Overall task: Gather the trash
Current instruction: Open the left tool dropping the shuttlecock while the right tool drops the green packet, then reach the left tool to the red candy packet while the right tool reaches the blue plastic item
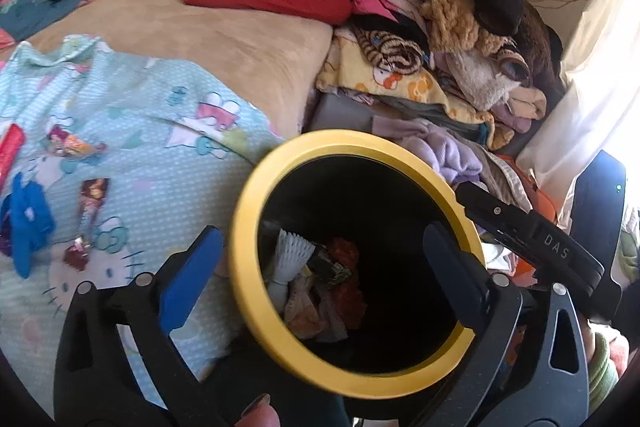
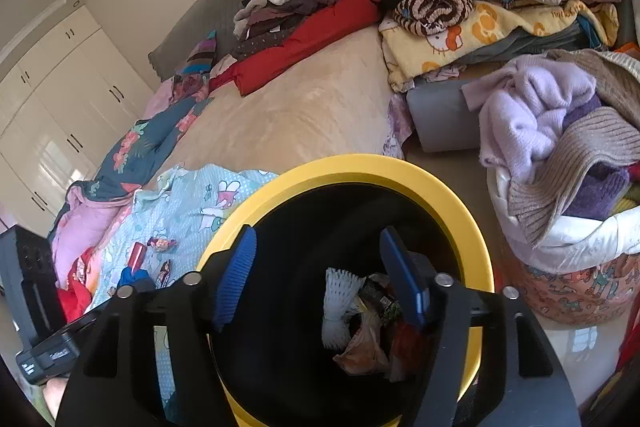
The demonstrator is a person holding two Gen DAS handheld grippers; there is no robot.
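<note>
A black bin with a yellow rim (image 1: 240, 227) stands beside the bed, and both grippers hang over its mouth. Inside lie a white foam net (image 1: 290, 253) and crumpled wrappers (image 1: 340, 275). My left gripper (image 1: 324, 233) is open, with nothing between its blue pads. My right gripper (image 2: 318, 233) is also open and empty above the same bin's rim (image 2: 360, 167), the foam net (image 2: 338, 303) far below it. On the light blue cartoon sheet (image 1: 140, 115) lie candy wrappers (image 1: 94, 199), a red packet (image 1: 10, 147) and a blue scrap (image 1: 28, 223).
A high pile of clothes (image 1: 420, 7) covers the far side of the bed. A laundry basket (image 2: 568, 247) stuffed with knitwear stands right of the bin. A grey flat box (image 2: 444, 119) lies behind the bin. White wardrobe doors (image 2: 52, 115) line the left wall.
</note>
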